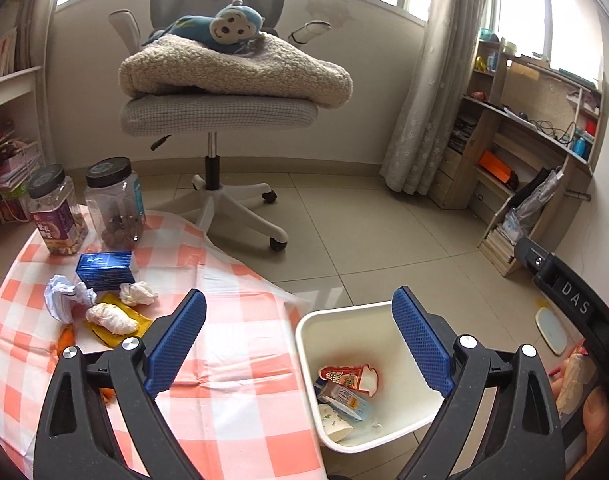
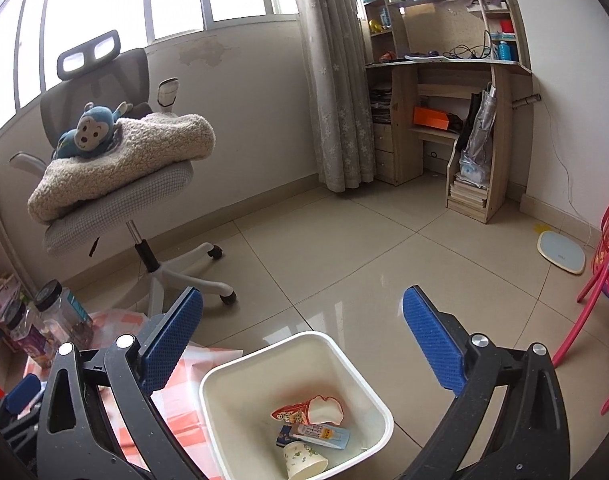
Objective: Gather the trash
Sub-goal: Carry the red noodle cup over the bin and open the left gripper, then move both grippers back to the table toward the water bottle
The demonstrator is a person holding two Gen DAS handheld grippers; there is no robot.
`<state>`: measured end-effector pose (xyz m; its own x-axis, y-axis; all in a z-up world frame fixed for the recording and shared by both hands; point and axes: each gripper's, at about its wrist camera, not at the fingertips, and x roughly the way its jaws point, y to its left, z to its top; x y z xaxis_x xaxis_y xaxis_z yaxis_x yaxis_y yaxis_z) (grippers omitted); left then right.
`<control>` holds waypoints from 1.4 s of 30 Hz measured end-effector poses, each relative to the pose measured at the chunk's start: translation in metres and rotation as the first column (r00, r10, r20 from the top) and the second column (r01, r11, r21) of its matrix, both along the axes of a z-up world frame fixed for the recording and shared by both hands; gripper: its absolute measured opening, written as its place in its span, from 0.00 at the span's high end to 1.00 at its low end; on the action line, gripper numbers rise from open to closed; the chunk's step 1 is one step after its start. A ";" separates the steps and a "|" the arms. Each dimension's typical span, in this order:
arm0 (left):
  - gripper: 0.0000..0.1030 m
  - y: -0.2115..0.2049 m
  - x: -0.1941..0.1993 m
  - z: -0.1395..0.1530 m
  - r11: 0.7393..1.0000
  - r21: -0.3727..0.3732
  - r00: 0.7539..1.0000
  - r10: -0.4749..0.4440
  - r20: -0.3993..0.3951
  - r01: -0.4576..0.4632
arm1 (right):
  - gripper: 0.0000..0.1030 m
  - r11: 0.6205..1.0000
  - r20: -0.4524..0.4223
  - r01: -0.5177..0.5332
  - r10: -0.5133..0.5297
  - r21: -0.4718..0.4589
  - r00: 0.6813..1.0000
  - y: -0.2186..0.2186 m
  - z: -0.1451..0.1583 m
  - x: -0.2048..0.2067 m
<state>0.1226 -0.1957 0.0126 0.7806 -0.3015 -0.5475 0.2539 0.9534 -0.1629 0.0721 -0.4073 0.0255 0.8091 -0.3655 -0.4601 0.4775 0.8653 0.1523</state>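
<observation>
Jaws stand wide apart on both grippers, and nothing lies between either pair: the left gripper (image 1: pixel 298 334) hangs over the edge where the checked cloth (image 1: pixel 240 360) meets the white bin (image 1: pixel 304 344), and the right gripper (image 2: pixel 302 334) hangs above the same bin (image 2: pixel 208 390), whose near rim is cut off at the bottom of both views. Inside the bin lie a red wrapper (image 1: pixel 346 376), a flattened blue-and-white packet (image 1: pixel 346 400) and a paper cup (image 1: pixel 334 426); print on them is too small to read. On the surface at about ten o'clock from the left gripper sit crumpled white paper (image 1: pixel 66 296), two tissue wads (image 1: pixel 136 294), the nearer one resting on a yellow wrapper (image 1: pixel 116 330), and a blue box (image 1: pixel 104 270) just behind them. An orange scrap is half hidden under the left gripper's arm. Two dark-lidded jars (image 1: pixel 84 208) stand at the cloth's far edge. From the right wrist view the cloth shows only at nine o'clock, mostly behind the gripper's arm, and the trash on it is out of sight.
</observation>
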 end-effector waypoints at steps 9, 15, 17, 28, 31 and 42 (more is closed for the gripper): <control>0.09 0.047 0.000 -0.007 0.992 0.031 0.993 0.119 0.004 -0.119 | 0.07 0.990 -0.050 -0.112 0.107 -0.090 0.993 0.056 -0.008 0.010; 0.08 0.086 -0.002 -0.023 0.979 0.068 0.980 0.194 -0.030 -0.192 | 0.07 0.975 -0.093 -0.204 0.196 -0.086 0.976 0.090 -0.016 0.018; 0.08 0.100 -0.002 -0.031 0.972 0.102 0.975 0.217 -0.054 -0.211 | 0.07 0.970 -0.114 -0.235 0.227 -0.065 0.967 0.099 -0.019 0.023; 0.08 0.176 0.020 -0.099 0.947 0.310 0.895 0.203 -0.397 -0.078 | 0.07 0.926 -0.232 -0.378 0.369 0.008 0.900 0.154 -0.042 0.050; 0.08 0.189 0.021 -0.125 0.931 0.364 0.841 0.178 -0.511 0.024 | 0.07 0.910 -0.276 -0.414 0.401 0.013 0.873 0.169 -0.050 0.059; 0.25 0.224 0.013 -0.186 0.934 0.311 0.743 0.083 -0.664 0.174 | 0.07 0.783 -0.431 -0.571 0.617 0.247 0.659 0.226 -0.104 0.108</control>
<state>0.1359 0.0279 -0.1729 0.1733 -0.0273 -0.9845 0.2490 0.9683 0.0169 0.1805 -0.1816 -0.0782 0.5167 0.1748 -0.8381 -0.1054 0.9845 0.1404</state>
